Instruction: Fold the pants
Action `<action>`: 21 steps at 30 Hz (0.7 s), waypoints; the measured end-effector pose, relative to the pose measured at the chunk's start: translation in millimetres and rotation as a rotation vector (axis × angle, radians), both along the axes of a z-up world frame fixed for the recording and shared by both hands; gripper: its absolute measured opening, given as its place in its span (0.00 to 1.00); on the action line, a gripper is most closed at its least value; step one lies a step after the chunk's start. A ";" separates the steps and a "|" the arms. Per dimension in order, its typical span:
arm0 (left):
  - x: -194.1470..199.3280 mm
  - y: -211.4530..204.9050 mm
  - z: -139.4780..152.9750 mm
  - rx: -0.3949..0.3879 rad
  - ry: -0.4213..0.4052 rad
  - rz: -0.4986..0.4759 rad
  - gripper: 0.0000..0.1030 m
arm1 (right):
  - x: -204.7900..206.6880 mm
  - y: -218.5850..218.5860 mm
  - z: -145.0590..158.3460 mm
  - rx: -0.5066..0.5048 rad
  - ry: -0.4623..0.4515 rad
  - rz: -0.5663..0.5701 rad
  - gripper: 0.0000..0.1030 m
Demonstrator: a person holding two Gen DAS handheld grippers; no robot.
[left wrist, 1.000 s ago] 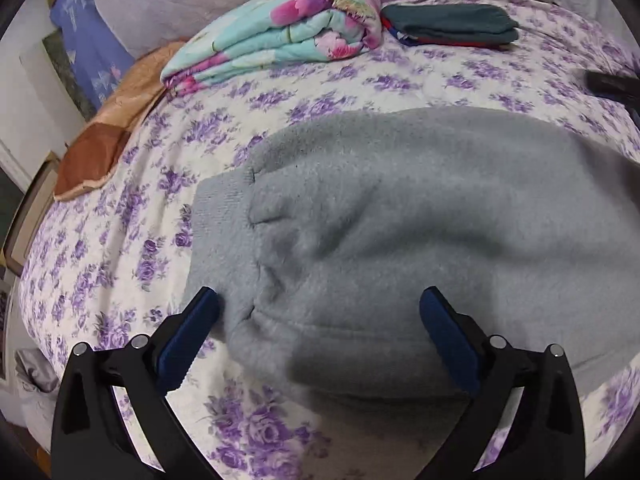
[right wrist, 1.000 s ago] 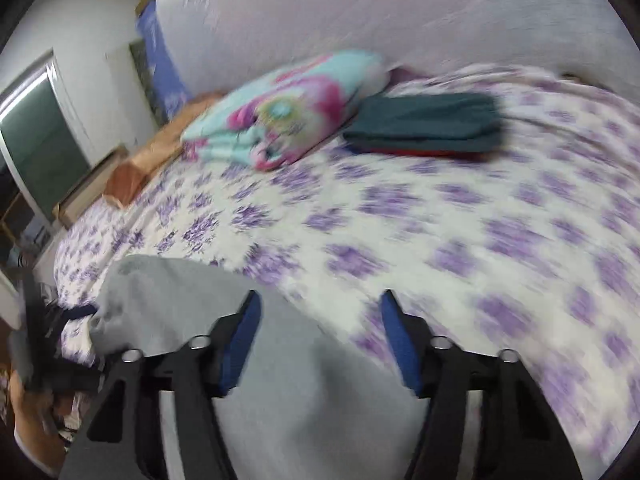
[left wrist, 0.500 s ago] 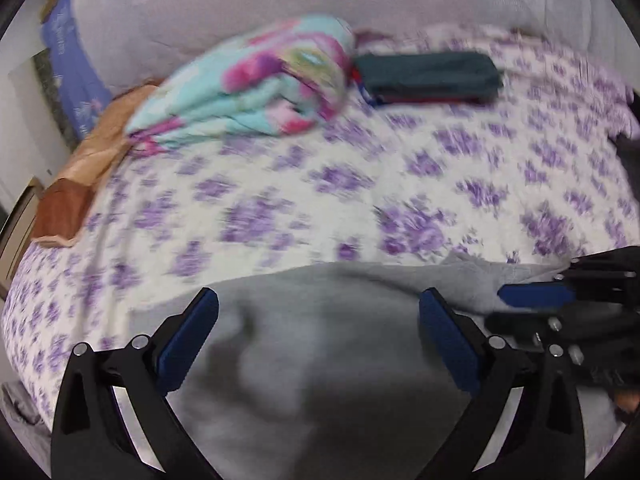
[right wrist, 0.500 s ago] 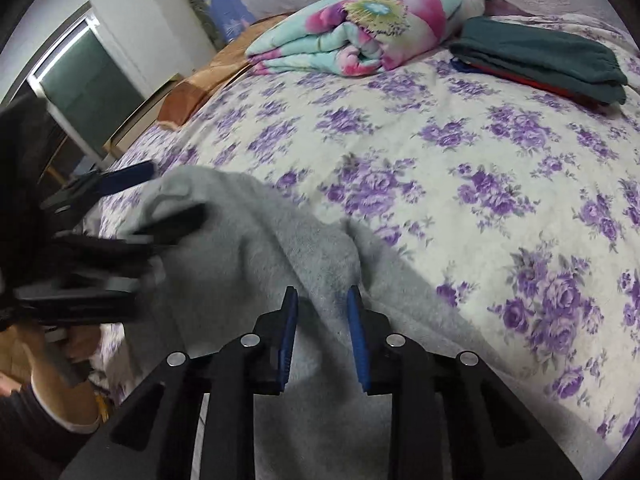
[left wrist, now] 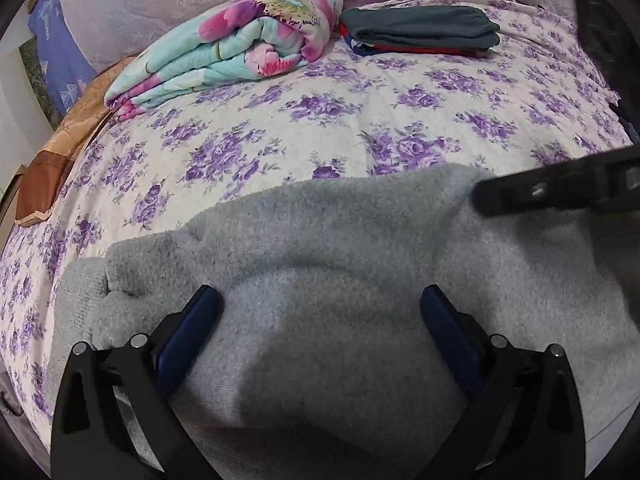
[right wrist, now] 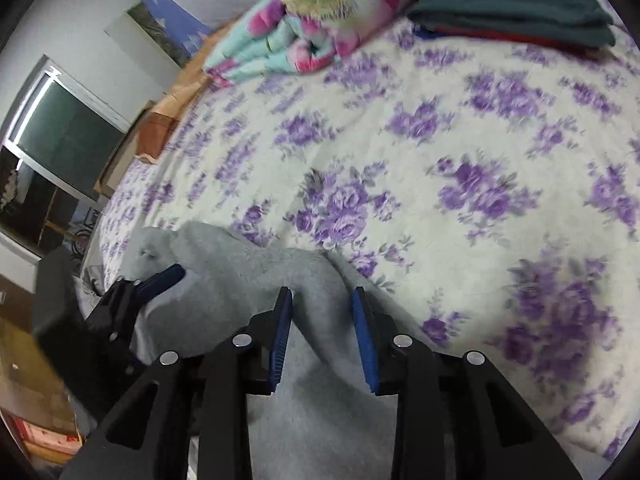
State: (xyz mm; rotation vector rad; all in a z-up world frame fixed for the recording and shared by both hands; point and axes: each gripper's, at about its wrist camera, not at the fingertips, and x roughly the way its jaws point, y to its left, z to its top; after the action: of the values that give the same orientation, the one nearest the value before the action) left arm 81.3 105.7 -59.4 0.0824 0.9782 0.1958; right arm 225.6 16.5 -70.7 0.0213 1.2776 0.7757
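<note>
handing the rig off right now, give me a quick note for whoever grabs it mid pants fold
Left gripper: open, fingers straddling the grey pants near the ribbed cuff end.
Right gripper: partly open, a raised ridge of grey cloth between its fingers; not clamped.
Pants lie bunched at the near edge of the floral bedspread, apparently doubled over.
Folded quilt and dark folded clothes sit at the far side.
Left: flatten, finish folding, check the edges.

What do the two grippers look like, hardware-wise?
Both match: the left gripper and right gripper have matte black angular arms with triangular cutouts, silver round pivot bolts, and flat blue pads lining the jaws. No cables, markings or sleeves are visible.
</note>
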 end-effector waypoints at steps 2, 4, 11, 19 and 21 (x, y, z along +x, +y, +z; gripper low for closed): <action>-1.0 0.6 0.3 -0.003 -0.005 -0.003 0.96 | -3.2 14.2 -3.0 -0.042 -0.013 0.043 0.32; -2.4 1.0 0.3 -0.007 -0.011 -0.006 0.95 | -3.0 25.6 -7.3 -0.098 -0.028 0.065 0.32; -12.5 3.5 10.1 -0.034 -0.039 -0.008 0.95 | 10.0 9.3 30.4 0.017 -0.104 -0.020 0.09; -26.5 1.8 16.6 0.013 -0.024 -0.023 0.95 | 10.7 14.7 3.9 -0.186 -0.280 -0.029 0.45; -44.5 6.1 30.9 -0.022 -0.052 -0.035 0.95 | 2.3 -9.6 27.6 -0.210 -0.367 -0.079 0.48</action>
State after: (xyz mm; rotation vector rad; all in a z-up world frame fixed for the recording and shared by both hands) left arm 36.8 111.8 -28.5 0.0736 0.9258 0.1543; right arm 227.9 7.0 -43.1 -0.2294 0.9954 0.5442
